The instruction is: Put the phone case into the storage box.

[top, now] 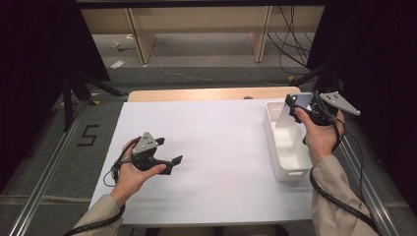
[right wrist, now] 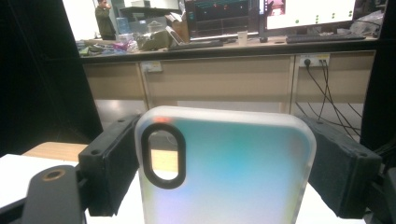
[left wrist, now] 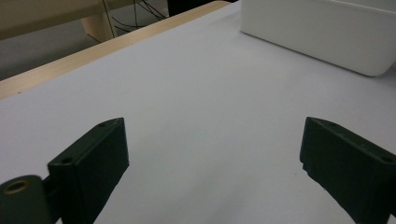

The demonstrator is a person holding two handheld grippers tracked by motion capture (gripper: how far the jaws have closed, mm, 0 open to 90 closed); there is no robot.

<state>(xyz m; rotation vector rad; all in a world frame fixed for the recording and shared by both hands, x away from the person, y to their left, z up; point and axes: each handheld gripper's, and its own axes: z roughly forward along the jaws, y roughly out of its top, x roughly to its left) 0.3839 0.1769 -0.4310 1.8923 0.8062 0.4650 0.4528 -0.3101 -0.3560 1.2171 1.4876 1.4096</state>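
- Phone case [right wrist: 224, 168]: frosted/translucent, held upright in the right gripper [top: 301, 109] at upper right of the high view, above the far end of the white bin [top: 282, 147]. Long axis runs roughly vertical w/ a slight tilt; camera cutout end points up.
- Right gripper view: case sits centre-bottom of frame, oval camera cutout [right wrist: 163, 155] at its upper left, a black jaw on each side edge. Behind it: cabinets, desk w/ monitors, cables. High view gives none of that detail – case [top: 294, 111] there is just a pale slab.
- High view shows both hands, white sheet [top: 206, 147] on the table, bin at right side. Left gripper view shows the sheet close up plus the bin's wall [left wrist: 322, 32] at upper right.
- Right gripper: jaws wide, clamped across the case's width.
- Left gripper [top: 173, 164]: lower left of the high view, over the sheet, jaws wide apart, nothing betw. them; can't tell if it touches the sheet.
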